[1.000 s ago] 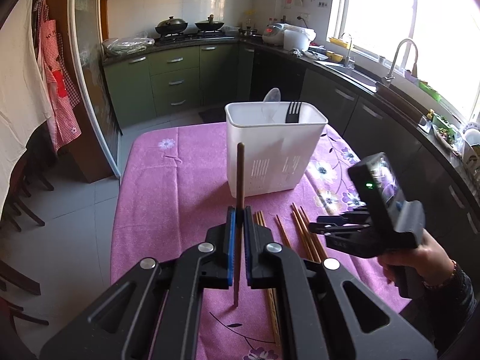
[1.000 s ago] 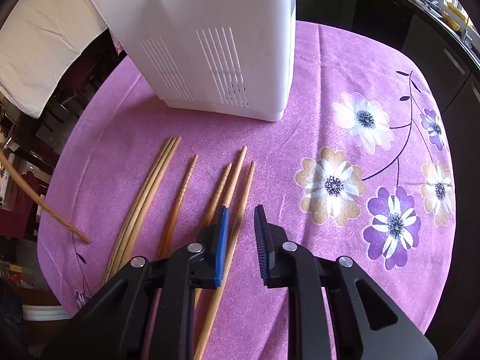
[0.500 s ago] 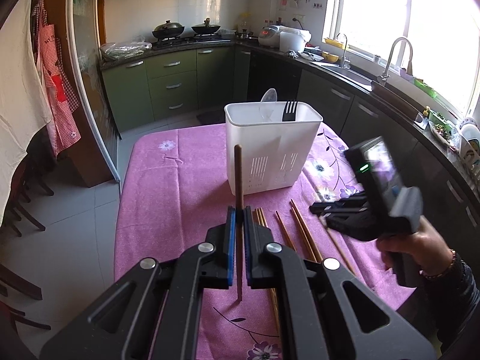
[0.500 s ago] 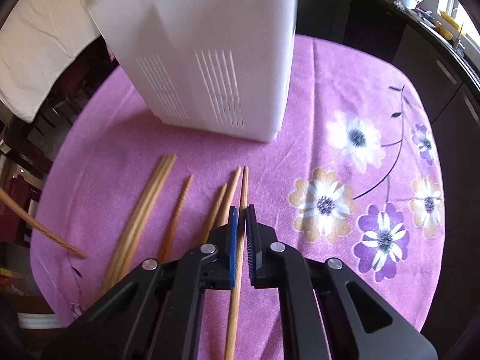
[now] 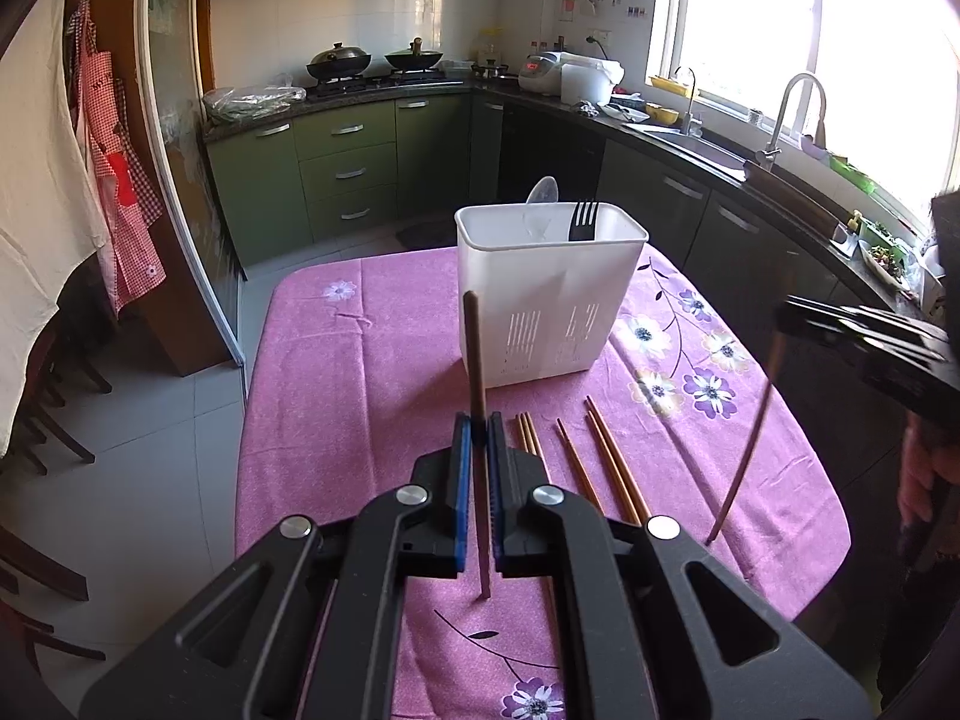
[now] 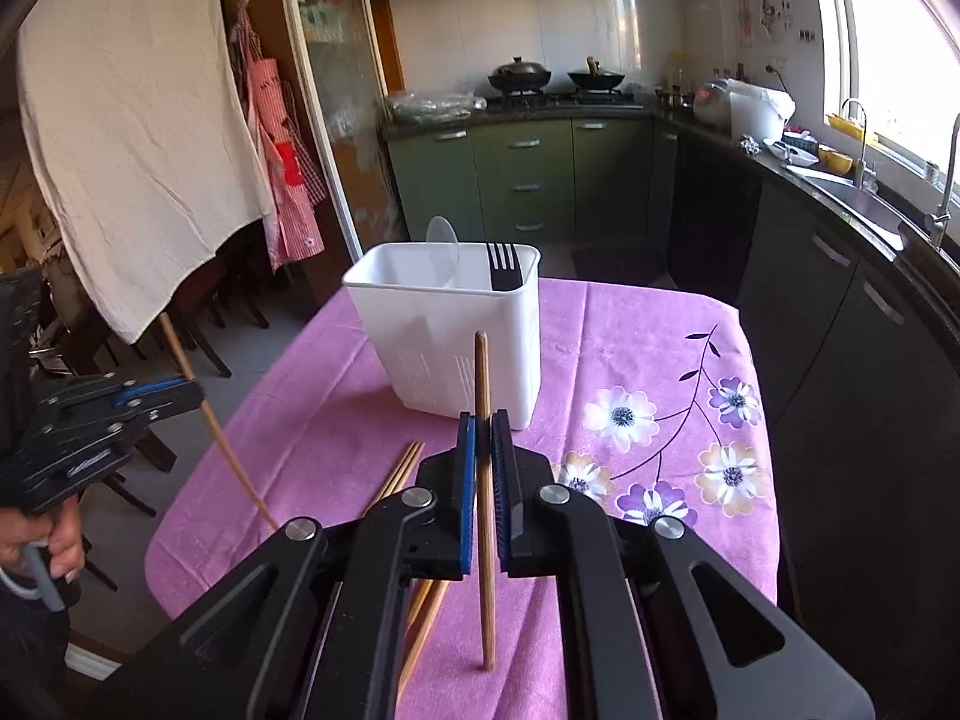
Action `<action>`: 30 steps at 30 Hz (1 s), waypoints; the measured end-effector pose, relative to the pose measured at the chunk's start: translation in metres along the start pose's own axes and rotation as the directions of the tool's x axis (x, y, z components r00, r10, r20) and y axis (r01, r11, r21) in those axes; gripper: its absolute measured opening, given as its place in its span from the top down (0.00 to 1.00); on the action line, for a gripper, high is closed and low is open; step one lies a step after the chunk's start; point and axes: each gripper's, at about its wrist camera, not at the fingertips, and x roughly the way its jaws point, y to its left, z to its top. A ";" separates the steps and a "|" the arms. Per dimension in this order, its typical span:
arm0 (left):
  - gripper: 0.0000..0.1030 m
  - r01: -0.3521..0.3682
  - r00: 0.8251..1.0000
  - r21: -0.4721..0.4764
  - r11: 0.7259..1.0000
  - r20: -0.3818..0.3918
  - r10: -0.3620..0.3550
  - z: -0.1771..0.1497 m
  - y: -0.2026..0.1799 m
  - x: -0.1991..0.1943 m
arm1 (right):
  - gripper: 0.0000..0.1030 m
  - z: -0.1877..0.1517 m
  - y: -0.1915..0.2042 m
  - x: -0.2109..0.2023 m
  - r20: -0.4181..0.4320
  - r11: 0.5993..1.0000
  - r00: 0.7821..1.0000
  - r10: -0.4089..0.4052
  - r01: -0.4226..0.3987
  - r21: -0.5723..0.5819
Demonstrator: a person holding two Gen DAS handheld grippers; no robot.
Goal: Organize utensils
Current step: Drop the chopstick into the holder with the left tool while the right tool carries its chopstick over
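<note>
My left gripper (image 5: pixel 478 426) is shut on a dark brown chopstick (image 5: pixel 476 354), held upright above the table. My right gripper (image 6: pixel 483 426) is shut on a lighter wooden chopstick (image 6: pixel 483 396), also upright. Each gripper shows in the other's view: the right one (image 5: pixel 786 318) with its stick hanging down, the left one (image 6: pixel 195 393) likewise. The white utensil holder (image 5: pixel 549 306) stands on the pink tablecloth beyond both grippers; it holds a black fork (image 5: pixel 582 221) and a clear spoon (image 5: pixel 542 192). Several chopsticks (image 5: pixel 600 456) lie on the cloth in front of the holder.
The table (image 5: pixel 336 396) has a pink flowered cloth and edges on all sides. Dark chairs (image 6: pixel 198 324) and a hanging white cloth (image 6: pixel 132 138) stand to the left. Kitchen counters with a sink (image 5: pixel 708 144) run along the right and back.
My right gripper closed on a chopstick lying on the cloth and lifted it upright off the table. My left gripper kept its chopstick and rose slightly.
</note>
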 end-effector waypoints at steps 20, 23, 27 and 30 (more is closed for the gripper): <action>0.95 0.012 0.999 0.035 0.999 0.042 -0.013 0.022 -0.013 -0.025 | 0.94 -0.043 0.002 -0.057 0.065 1.000 0.998 0.011 -0.011 -0.001; 0.95 0.026 0.997 0.044 0.999 0.071 -0.029 0.043 -0.017 -0.033 | 0.94 -0.043 0.002 -0.057 0.066 1.000 0.998 0.015 -0.015 -0.002; 0.95 0.036 0.987 0.046 0.998 0.155 -0.043 0.086 -0.023 -0.050 | 0.94 -0.043 0.001 -0.057 0.063 1.000 0.998 0.017 -0.017 -0.002; 0.95 0.028 0.977 0.042 0.999 0.212 -0.036 0.114 -0.025 -0.057 | 0.94 -0.044 -0.001 -0.056 0.055 1.000 0.998 0.015 -0.015 -0.003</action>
